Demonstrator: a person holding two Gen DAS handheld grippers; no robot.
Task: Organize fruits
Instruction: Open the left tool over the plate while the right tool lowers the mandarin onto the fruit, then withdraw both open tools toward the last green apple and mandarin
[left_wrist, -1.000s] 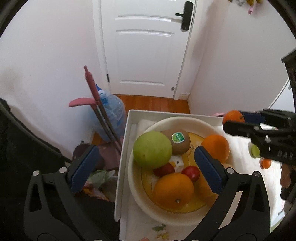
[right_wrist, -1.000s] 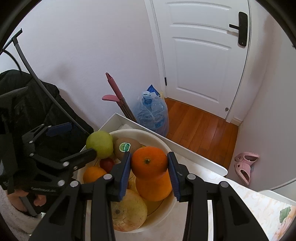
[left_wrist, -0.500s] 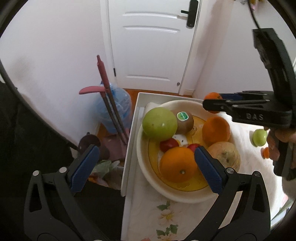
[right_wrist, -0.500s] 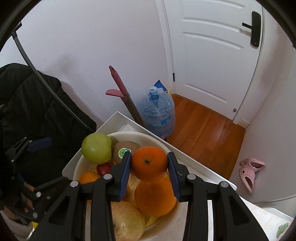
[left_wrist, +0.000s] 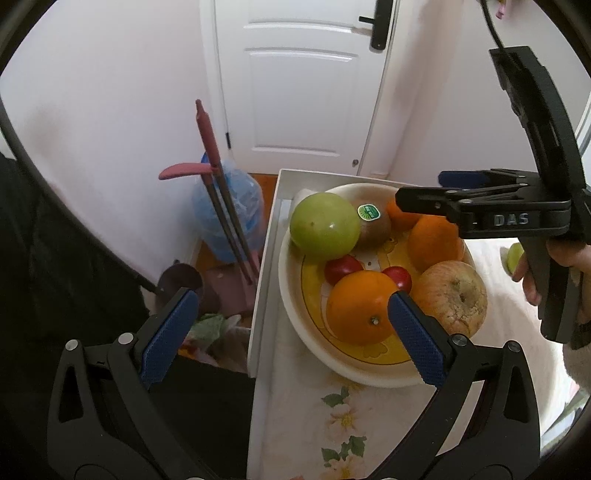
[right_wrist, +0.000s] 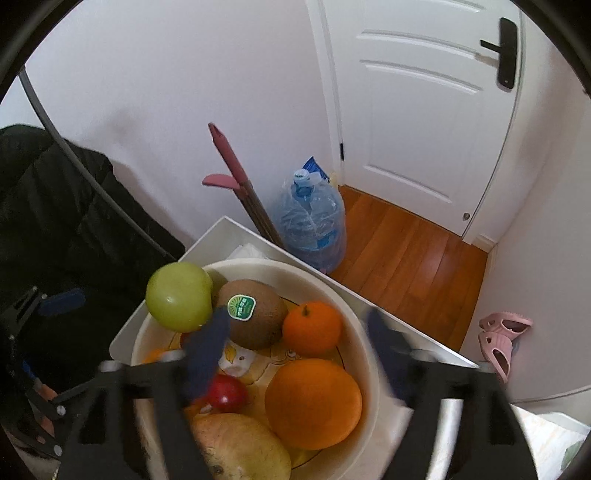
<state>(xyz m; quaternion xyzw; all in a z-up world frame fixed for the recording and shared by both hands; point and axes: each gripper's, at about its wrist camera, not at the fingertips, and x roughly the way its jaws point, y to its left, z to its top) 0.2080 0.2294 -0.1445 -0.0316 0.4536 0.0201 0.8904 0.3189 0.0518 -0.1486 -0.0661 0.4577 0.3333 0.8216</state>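
A cream bowl (left_wrist: 291, 295) (right_wrist: 365, 354) on the white table holds a green apple (left_wrist: 324, 226) (right_wrist: 179, 296), a kiwi with a sticker (left_wrist: 373, 223) (right_wrist: 255, 317), a large orange (left_wrist: 436, 243) (right_wrist: 313, 402), a second orange (left_wrist: 360, 312), a russet pear (left_wrist: 453, 297) (right_wrist: 240, 448), red fruits (left_wrist: 341, 267) (right_wrist: 227, 393) and a small orange (right_wrist: 312, 325). My right gripper (right_wrist: 295, 354) is open above the bowl, with the small orange lying free beyond its tips. My left gripper (left_wrist: 291, 336) is open and empty near the bowl's front left.
A water jug (right_wrist: 314, 225) and pink-handled mop (left_wrist: 212, 162) stand on the floor left of the table. A white door (left_wrist: 306, 85) is behind. Pink slippers (right_wrist: 498, 339) lie at right. A green fruit (left_wrist: 515, 256) lies on the table at right.
My right gripper has opened and let the small orange go into the bowl, next to the kiwi. The left gripper has drawn back a little and stays open.
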